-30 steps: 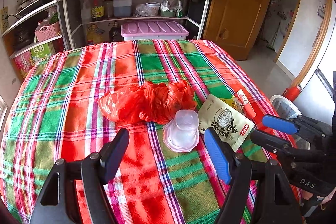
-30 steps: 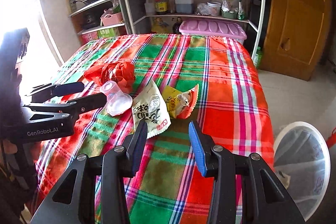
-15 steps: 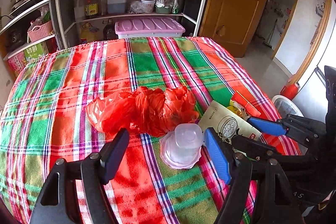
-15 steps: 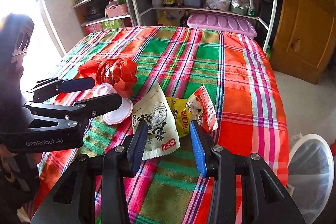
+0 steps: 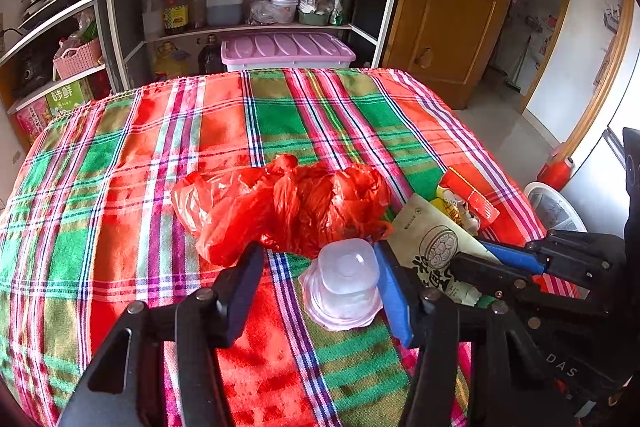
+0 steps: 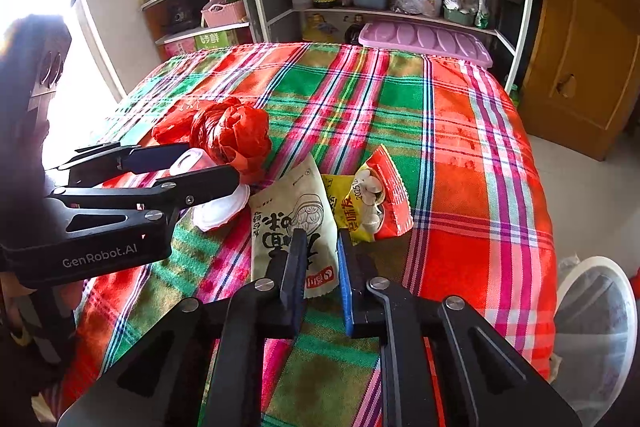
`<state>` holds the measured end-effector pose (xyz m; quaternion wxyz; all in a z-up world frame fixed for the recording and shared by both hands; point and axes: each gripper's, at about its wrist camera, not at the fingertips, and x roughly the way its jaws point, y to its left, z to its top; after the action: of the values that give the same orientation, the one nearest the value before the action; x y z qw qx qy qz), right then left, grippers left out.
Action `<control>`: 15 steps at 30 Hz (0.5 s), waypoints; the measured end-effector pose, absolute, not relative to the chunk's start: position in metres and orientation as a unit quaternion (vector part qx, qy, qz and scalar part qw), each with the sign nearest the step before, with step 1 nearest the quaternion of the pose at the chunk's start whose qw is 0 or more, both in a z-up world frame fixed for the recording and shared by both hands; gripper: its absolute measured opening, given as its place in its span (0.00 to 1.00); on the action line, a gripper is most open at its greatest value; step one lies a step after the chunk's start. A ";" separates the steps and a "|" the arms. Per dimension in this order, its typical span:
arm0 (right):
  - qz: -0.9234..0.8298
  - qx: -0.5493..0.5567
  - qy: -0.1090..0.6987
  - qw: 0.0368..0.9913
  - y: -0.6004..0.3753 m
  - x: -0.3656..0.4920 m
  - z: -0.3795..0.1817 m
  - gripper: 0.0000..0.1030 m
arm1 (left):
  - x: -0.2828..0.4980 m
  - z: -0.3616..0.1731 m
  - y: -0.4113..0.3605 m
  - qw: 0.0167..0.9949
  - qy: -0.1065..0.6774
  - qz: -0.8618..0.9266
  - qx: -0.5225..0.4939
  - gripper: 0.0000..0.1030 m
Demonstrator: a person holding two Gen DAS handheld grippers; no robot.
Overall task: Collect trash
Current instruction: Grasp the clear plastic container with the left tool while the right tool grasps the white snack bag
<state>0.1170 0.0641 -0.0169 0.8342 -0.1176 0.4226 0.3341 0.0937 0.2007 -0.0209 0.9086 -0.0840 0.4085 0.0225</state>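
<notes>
A clear plastic cup (image 5: 344, 279) lies on its side on the plaid tablecloth (image 5: 120, 187), against a crumpled red plastic bag (image 5: 288, 203). My left gripper (image 5: 316, 251) straddles the cup with its jaws closing. Its blue finger touches the cup; the black finger stands off it. Right of the cup lie a beige snack packet (image 6: 288, 215) and a yellow-red snack bag (image 6: 372, 199). My right gripper (image 6: 320, 235) has the packet's near end between its narrow, closing jaws, and the packet still looks flat. The left gripper (image 6: 212, 163) shows at the left in the right wrist view.
A white mesh bin (image 6: 596, 327) stands on the floor past the table's right edge. Behind the table are a pink-lidded box (image 5: 286, 47) and shelves of bottles, pans and a kettle. A wooden door (image 5: 452, 7) is at the back right.
Both pairs of jaws have narrowed. The right gripper came forward over the beige packet's near end. The left gripper has closed in around the cup.
</notes>
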 end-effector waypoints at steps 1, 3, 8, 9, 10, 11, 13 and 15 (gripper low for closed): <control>0.335 -0.116 0.422 0.834 0.064 0.117 -0.017 0.12 | 0.093 -0.021 0.200 0.908 0.409 0.022 -0.085 0.50; 0.335 -0.115 0.422 0.834 0.063 0.116 -0.016 0.09 | 0.094 -0.022 0.199 0.908 0.411 0.020 -0.083 0.44; 0.335 -0.113 0.422 0.835 0.062 0.114 -0.015 0.07 | 0.094 -0.025 0.201 0.905 0.416 0.023 -0.083 0.33; 0.335 -0.114 0.421 0.835 0.062 0.114 -0.015 0.06 | 0.094 -0.026 0.201 0.905 0.417 0.022 -0.083 0.33; 0.335 -0.115 0.420 0.836 0.063 0.113 -0.015 0.06 | 0.093 -0.025 0.202 0.905 0.416 0.023 -0.084 0.33; 0.335 -0.116 0.419 0.836 0.063 0.113 -0.015 0.05 | 0.093 -0.025 0.203 0.905 0.416 0.025 -0.084 0.33; 0.336 -0.116 0.418 0.836 0.063 0.112 -0.014 0.05 | 0.092 -0.024 0.204 0.906 0.415 0.025 -0.083 0.33; 0.339 -0.113 0.417 0.836 0.062 0.112 -0.014 0.04 | 0.091 -0.024 0.205 0.906 0.415 0.026 -0.084 0.33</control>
<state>0.1119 0.0622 -0.0135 0.8357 -0.1126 0.4170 0.3390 0.0914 0.2050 -0.0240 0.9056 -0.0838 0.4150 0.0260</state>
